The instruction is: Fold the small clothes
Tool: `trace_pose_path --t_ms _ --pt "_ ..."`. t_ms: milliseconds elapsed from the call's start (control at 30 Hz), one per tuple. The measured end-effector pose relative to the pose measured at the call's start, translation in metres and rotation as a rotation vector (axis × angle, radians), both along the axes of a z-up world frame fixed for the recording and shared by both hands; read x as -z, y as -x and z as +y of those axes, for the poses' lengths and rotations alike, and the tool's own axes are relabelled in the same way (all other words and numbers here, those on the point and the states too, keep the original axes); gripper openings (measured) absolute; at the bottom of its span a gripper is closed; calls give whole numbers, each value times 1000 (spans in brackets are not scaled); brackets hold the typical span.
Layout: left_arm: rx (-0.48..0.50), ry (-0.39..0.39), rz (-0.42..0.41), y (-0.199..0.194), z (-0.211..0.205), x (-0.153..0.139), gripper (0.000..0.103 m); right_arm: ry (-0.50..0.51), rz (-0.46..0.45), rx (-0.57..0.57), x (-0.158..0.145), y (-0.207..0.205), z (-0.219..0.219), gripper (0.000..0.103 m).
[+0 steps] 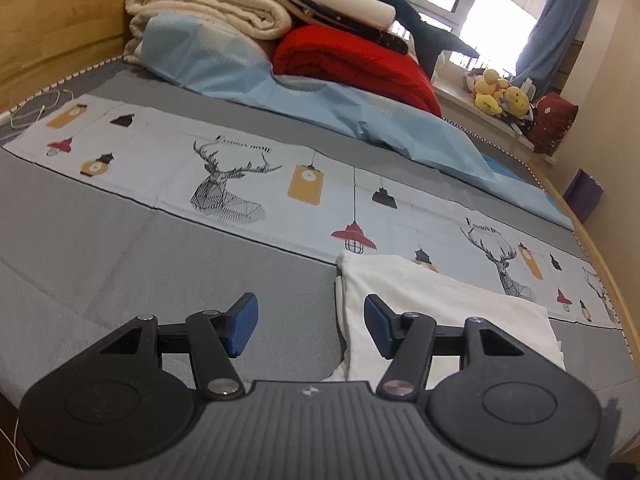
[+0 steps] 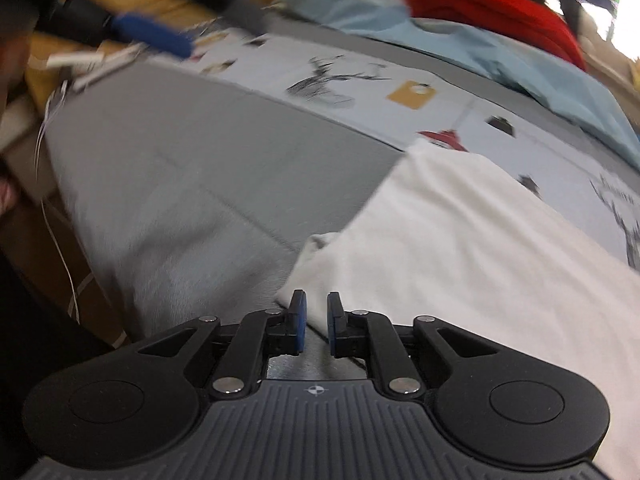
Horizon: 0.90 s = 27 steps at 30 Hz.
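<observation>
Right wrist view, blurred: right hand-held gripper, jaws narrow and apparently empty, sits nearest the white garment corner, garment extending forward-right.

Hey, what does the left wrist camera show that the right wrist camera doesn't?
Only the left wrist view shows the yellow plush toys on the sill, a blue curtain and the left gripper open and empty.

Only the right wrist view shows the right gripper, narrowly parted and empty.

Both show the white garment on the grey bed, the deer-print cloth and the red blanket.
</observation>
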<state>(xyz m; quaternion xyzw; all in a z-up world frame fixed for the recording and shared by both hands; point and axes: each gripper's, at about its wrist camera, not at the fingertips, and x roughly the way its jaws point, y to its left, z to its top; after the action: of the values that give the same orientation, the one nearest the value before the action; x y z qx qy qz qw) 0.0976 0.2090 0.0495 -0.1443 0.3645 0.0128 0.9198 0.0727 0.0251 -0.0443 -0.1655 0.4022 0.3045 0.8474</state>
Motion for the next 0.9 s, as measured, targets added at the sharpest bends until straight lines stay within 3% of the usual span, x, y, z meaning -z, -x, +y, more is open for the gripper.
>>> trace_pose_path --t_ms 100,367,433,500,600,900 --pt "10 -6 7 -3 1 2 64 24 6 -33 10 2 16 31" --pt "-27 58 29 -13 11 14 64 118 46 -12 42 -10 37 32" --pt "-45 74 50 -18 16 19 64 115 42 -13 43 -11 38 30" --pt "-56 78 70 -23 18 24 64 128 27 -12 43 -11 37 16" --pt "-42 99 107 -31 17 33 65 95 31 -5 36 -11 33 9" --pt "71 333 309 -84 2 84 74 -40 -24 14 -9 -11 7 7"
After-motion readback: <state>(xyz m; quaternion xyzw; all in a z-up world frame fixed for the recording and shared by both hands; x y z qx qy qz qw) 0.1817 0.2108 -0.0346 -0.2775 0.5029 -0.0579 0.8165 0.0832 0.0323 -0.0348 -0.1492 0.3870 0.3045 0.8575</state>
